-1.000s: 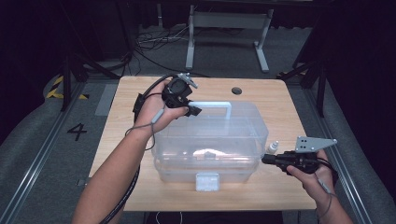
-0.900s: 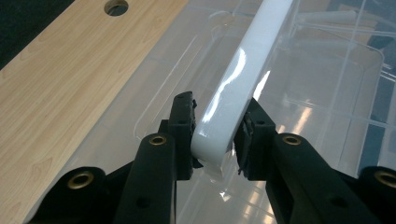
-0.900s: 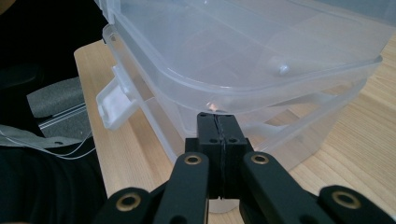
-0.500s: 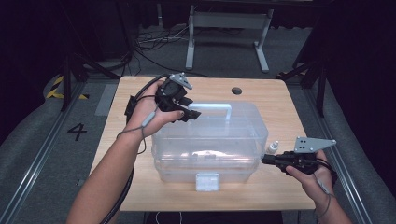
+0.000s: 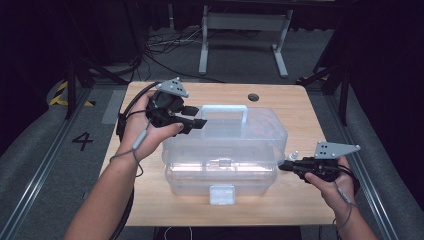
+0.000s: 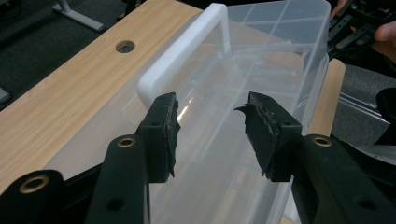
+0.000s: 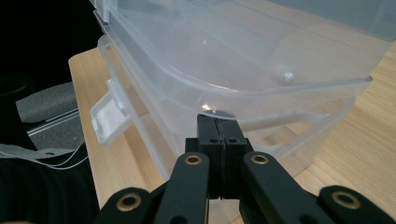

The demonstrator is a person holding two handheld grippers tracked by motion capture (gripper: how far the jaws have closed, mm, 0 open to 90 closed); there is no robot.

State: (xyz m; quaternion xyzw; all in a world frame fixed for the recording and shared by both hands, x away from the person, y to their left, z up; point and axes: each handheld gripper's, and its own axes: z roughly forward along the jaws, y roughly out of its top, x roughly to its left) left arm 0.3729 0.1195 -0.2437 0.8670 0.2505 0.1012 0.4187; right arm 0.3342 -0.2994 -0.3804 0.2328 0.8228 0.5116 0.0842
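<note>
at centre frame we see a clear plastic box (image 5: 225,150) on the wooden worktop (image 5: 300,107). upper left, the left gripper (image 5: 192,122) hovers by the white handle (image 5: 225,109), its jaws part open after closing a little, nothing between them. lower right, the right gripper (image 5: 282,166) meets the box's end, jaws shut together, gripping nothing.

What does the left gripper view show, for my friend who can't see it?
Two black fingers stand open with nothing between them, above the lid of a clear plastic box. The box's white handle lies just beyond them, and the box sits on a wooden table.
</note>
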